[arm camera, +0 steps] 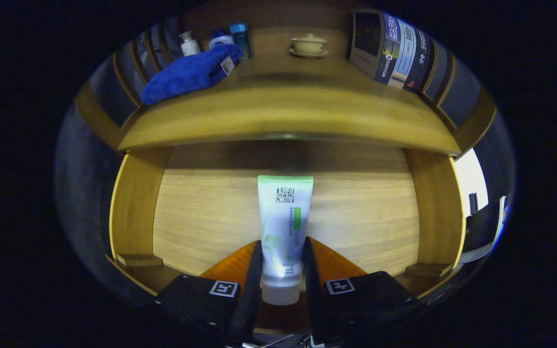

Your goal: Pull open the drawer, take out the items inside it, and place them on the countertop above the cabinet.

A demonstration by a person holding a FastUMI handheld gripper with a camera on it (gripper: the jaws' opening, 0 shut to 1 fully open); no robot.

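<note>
We see the tube (pixel 283 232) lying flat on the wooden floor of the open drawer (pixel 201 212), its crimped end pointing away from us toward the cabinet and its cap end nearest us. Our gripper (pixel 282 261) has its fingers (pixel 254 270) closed in on the tube from both sides, one pressing each flank of its lower half, so the tube is pinched between them. The cap sits just behind the fingertips, between the finger bases.

The drawer's side walls rise left and right of the tube, well apart from it, and the rest of the drawer floor is bare wood.

Above and beyond the drawer runs the desk (pixel 283 111). On its left part lies a blue towel (pixel 189 72), bunched and sloping. Just behind the towel stand a pump bottle (pixel 189 44), a second white bottle (pixel 219 38) and a bottle with a blue cap (pixel 241 38), close together. Near the middle of the desk's back stands a lidded cup on a saucer (pixel 309 46). To the right some boxes (pixel 394 50) stand upright.
</note>
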